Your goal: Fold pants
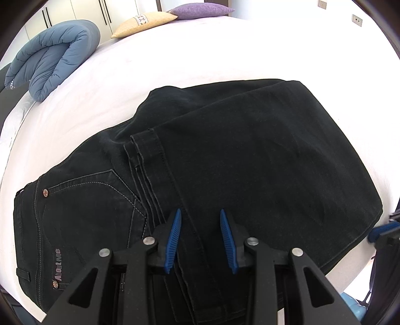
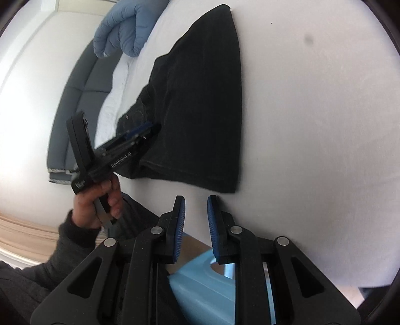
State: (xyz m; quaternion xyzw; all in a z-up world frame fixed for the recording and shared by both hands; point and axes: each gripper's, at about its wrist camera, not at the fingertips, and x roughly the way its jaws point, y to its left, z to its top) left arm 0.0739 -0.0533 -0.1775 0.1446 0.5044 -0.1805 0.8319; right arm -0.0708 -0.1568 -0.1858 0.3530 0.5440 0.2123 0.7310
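Black pants (image 1: 225,160) lie on the white bed (image 1: 175,57), the legs folded back over the seat, hems near the back pocket (image 1: 95,200). My left gripper (image 1: 200,215) is open and empty, hovering just over the folded legs at the near edge. In the right wrist view the folded pants (image 2: 200,112) lie ahead. My right gripper (image 2: 196,202) is open and empty, just off the near corner of the pants over bare sheet. The left gripper (image 2: 140,130) also shows there, held by a hand over the pants' left side.
A folded blue duvet (image 1: 55,57) lies at the bed's far left. A beige pillow (image 1: 145,23) and a purple pillow (image 1: 200,10) sit at the head. A light blue object (image 2: 200,282) is below my right gripper. A grey bed frame (image 2: 72,95) runs along the left.
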